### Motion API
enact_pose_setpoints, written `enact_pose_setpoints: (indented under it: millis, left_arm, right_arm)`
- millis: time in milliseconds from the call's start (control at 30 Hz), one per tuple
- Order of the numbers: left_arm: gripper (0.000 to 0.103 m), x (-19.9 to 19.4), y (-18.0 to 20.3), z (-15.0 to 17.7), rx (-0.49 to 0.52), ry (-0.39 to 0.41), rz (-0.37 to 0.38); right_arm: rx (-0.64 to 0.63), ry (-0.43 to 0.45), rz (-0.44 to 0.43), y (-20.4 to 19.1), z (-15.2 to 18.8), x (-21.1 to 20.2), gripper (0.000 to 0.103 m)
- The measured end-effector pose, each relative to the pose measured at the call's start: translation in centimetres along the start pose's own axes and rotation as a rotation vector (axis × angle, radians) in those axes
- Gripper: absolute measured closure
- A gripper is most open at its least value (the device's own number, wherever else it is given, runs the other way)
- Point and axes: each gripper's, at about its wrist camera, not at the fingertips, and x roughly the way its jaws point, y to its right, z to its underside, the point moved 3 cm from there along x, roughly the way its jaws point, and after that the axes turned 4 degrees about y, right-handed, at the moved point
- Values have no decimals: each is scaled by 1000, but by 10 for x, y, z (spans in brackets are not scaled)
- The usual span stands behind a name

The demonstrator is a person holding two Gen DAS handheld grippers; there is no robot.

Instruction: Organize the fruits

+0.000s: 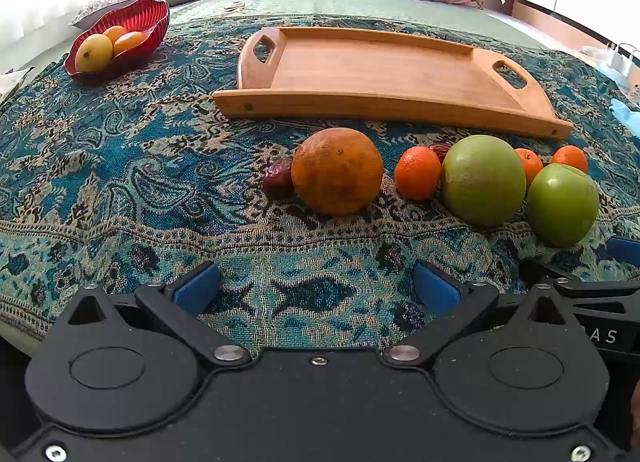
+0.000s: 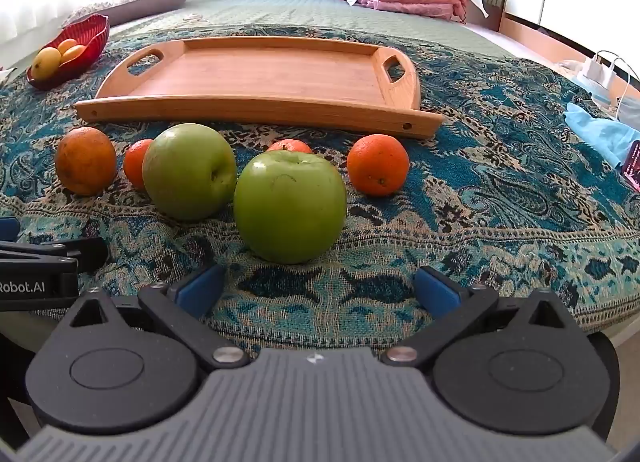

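Green apple [image 2: 290, 205] at twelve o'clock, just ahead of right gripper [image 2: 318, 292], jaws wide, empty. Left gripper [image 1: 316, 290] likewise, facing orange [image 1: 337, 171]. Straddle widest girth, close gently, carry to wooden tray [image 2: 260, 77].

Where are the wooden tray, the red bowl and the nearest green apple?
wooden tray [image 2: 256, 75], right wrist view, bare middle of its floor.
red bowl [image 1: 138, 15], left wrist view, inner back wall.
nearest green apple [image 2: 290, 207], right wrist view, front skin.

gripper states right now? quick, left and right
Left gripper: open, holding nothing, over bare cloth short of the fruit.
Right gripper: open, holding nothing, nearest green apple just ahead of it.
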Motion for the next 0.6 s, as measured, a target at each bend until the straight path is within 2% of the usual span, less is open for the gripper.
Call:
enact_pose_setpoints:
  millis: [600]
  left_arm:
    - [0, 0, 0, 0, -3, -2, 2]
  right_arm:
    - [-1, -3, 1, 0, 0, 0, 0]
